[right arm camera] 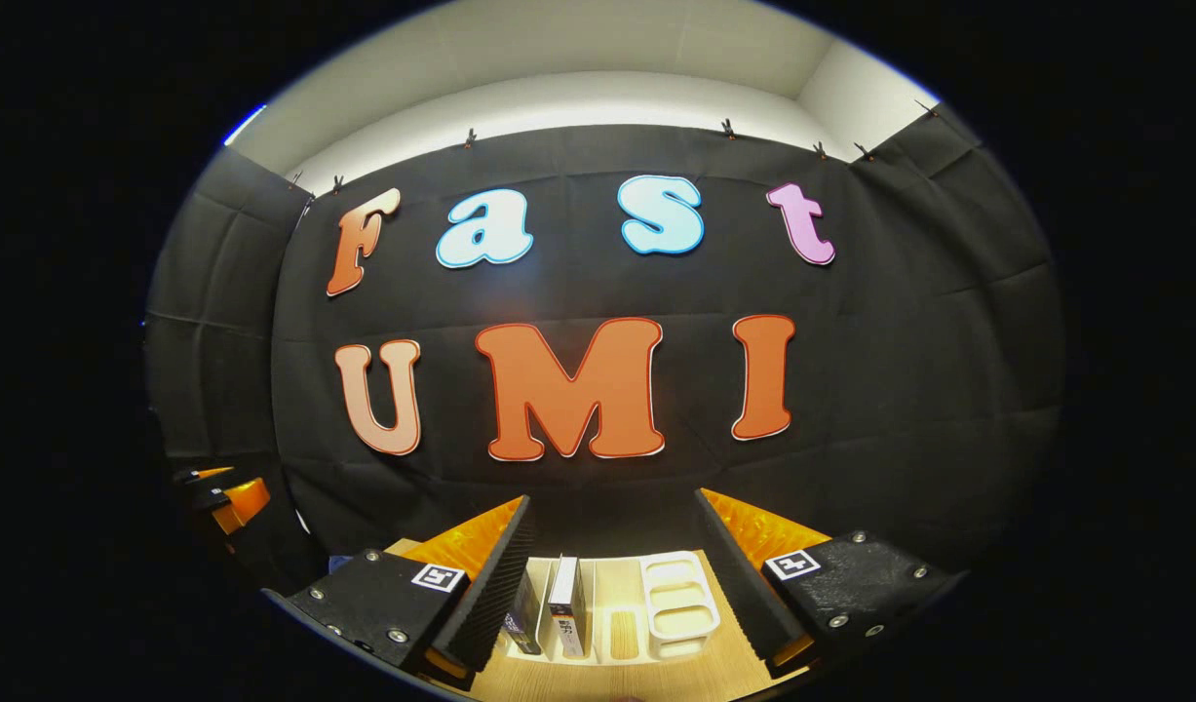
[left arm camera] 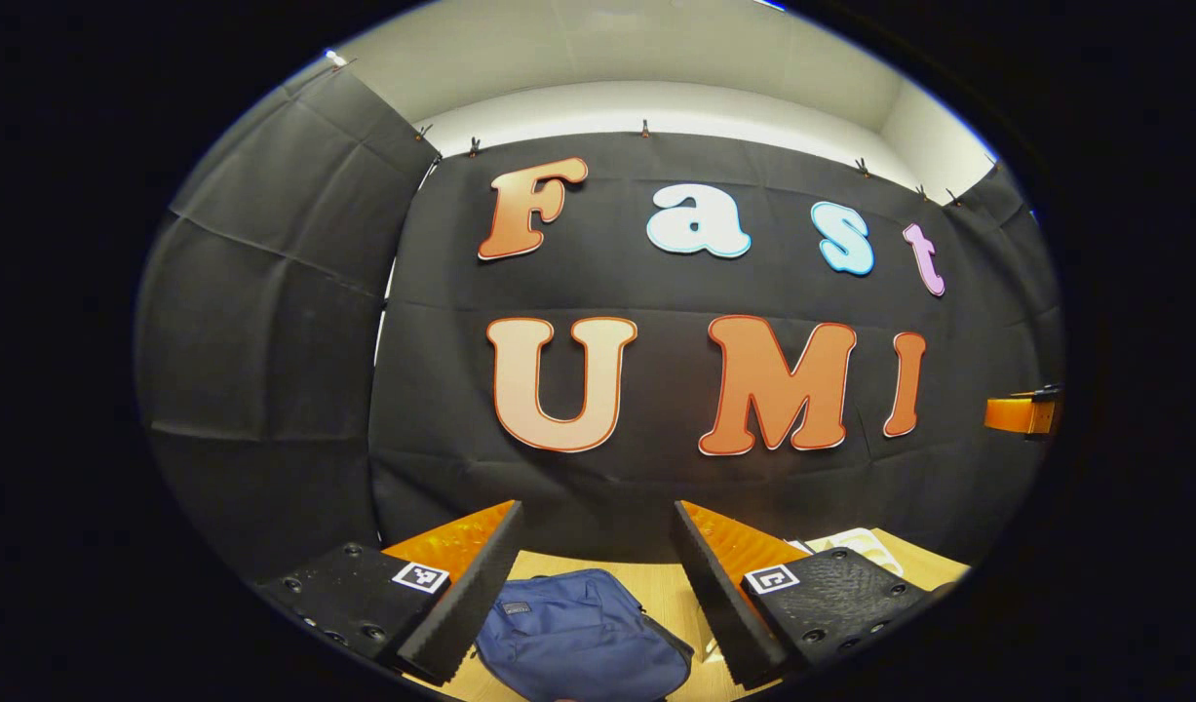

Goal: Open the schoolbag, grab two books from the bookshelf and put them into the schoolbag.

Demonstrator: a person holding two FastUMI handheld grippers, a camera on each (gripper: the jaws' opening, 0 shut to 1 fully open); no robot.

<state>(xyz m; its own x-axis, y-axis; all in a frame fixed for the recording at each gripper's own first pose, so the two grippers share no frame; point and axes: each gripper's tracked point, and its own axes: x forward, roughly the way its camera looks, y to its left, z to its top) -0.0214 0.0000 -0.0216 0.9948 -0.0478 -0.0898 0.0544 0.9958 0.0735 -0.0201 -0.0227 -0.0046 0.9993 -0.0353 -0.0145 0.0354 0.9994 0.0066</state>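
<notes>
No readable text stands on any object here. The schoolbag (left arm camera: 583, 634) carries a small patch label, too small to make out. The upright books (right arm camera: 565, 619) in the bookshelf (right arm camera: 680, 604) show print on their spines, too blurred to read. Square coded markers sit on both tongs.

Schoolbag (left arm camera: 583, 634) lies on the table (left arm camera: 671, 595), in front of the booth wall. Bookshelf (right arm camera: 677, 604) stands on the table before the same wall; two books (right arm camera: 565, 604) upright in its left slots, right slots bare.
</notes>
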